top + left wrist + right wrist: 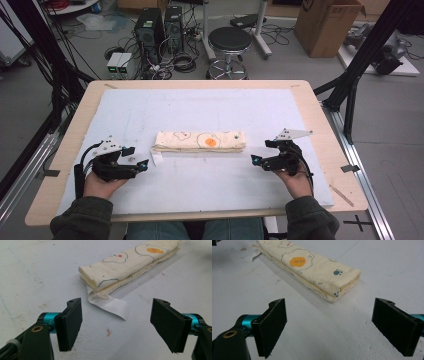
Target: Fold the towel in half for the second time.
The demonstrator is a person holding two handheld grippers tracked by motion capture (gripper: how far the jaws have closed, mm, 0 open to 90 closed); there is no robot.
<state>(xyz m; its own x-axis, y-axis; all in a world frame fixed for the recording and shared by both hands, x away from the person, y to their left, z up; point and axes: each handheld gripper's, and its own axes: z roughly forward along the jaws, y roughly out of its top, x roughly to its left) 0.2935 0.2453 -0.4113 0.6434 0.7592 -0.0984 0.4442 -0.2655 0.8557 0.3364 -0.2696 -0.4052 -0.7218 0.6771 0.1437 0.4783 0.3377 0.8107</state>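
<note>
Both hands (102, 182) rest on white mat (210, 107); cluttered floor behind.

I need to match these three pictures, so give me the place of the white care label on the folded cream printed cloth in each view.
High view: the white care label lies on the mat at the left end of the folded cream printed cloth.
Left gripper view: centre, just ahead of the open jaws.
Right gripper view: far top left, partly seen.
Shared landmark: the orange yolk print.
</note>
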